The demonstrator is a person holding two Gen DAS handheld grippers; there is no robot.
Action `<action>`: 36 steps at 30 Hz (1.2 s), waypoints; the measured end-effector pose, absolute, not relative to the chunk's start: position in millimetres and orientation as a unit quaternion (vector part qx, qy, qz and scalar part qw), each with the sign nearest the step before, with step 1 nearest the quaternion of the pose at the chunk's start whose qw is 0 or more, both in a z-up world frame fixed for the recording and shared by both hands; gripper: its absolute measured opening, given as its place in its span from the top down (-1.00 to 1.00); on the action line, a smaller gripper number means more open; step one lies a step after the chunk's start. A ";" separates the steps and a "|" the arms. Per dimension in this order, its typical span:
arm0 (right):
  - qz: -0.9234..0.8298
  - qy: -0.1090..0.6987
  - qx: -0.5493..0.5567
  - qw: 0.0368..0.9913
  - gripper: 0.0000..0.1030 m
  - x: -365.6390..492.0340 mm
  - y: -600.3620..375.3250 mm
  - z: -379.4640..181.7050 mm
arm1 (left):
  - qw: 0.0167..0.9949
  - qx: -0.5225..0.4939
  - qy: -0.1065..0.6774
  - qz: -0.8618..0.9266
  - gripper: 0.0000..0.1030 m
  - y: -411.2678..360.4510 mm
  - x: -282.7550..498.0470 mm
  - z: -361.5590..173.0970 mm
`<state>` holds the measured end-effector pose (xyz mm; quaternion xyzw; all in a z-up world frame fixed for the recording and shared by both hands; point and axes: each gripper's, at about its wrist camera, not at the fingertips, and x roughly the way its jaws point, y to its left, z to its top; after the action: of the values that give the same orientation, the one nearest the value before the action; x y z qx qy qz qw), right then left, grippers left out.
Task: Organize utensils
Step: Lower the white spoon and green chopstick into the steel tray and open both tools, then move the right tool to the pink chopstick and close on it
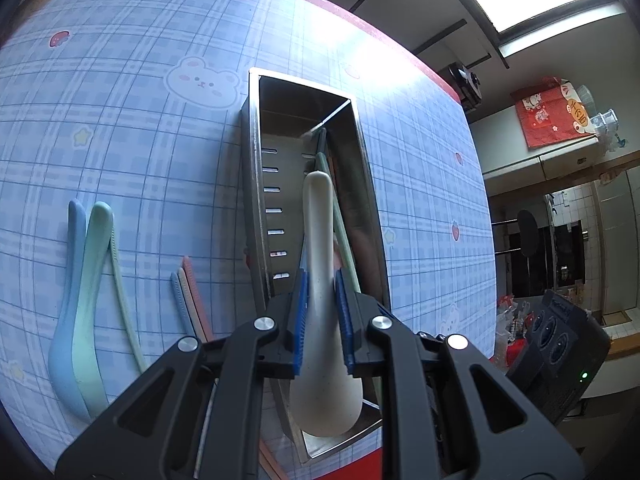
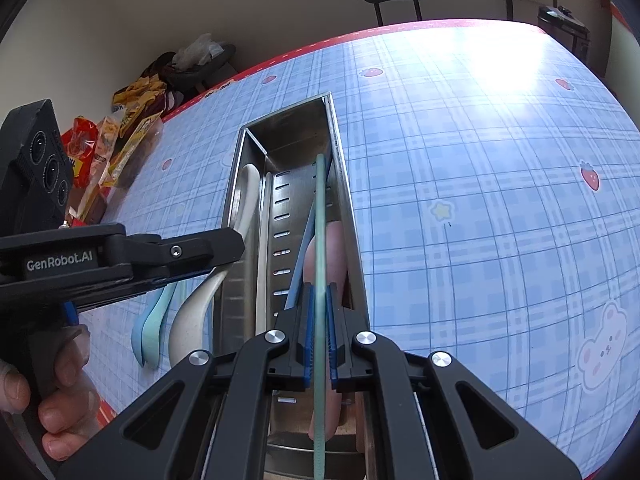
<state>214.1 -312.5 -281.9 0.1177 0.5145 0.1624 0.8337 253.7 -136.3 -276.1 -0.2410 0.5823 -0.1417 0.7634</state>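
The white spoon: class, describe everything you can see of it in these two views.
The white spoon looks like smooth, faintly speckled plastic or ceramic, with a broad bowl near the camera and a rounded handle pointing away. The left gripper is shut on its neck, blue pads on both sides. It hangs tilted at the steel utensil tray; whether it touches the tray is unclear.

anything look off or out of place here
Nothing spilled or damaged. The left gripper holds the white spoon over the steel caddy; blue and green spoons and some chopsticks still lie loose on the tablecloth.

Loose spoons (image 1: 80,300) left of tray (image 1: 252,184)
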 end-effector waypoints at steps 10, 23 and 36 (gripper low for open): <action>0.162 0.479 0.114 0.855 0.05 192.7 -330.6 -246.6 | 0.805 -0.213 0.532 -0.153 0.25 -130.1 259.9 -234.2; 0.145 0.445 0.118 0.876 -0.68 164.7 -336.5 -213.6 | 0.857 -0.146 0.476 -0.133 -0.22 -65.7 202.8 -189.9; 0.175 0.466 0.109 0.860 -0.69 118.1 -304.9 -233.4 | 0.857 -0.162 0.483 -0.079 -0.22 8.4 118.1 -222.4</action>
<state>118.1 -304.9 -233.4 0.1093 0.4660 0.1750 0.8604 118.1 8.4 -222.4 -0.1618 0.4828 -0.0787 0.8570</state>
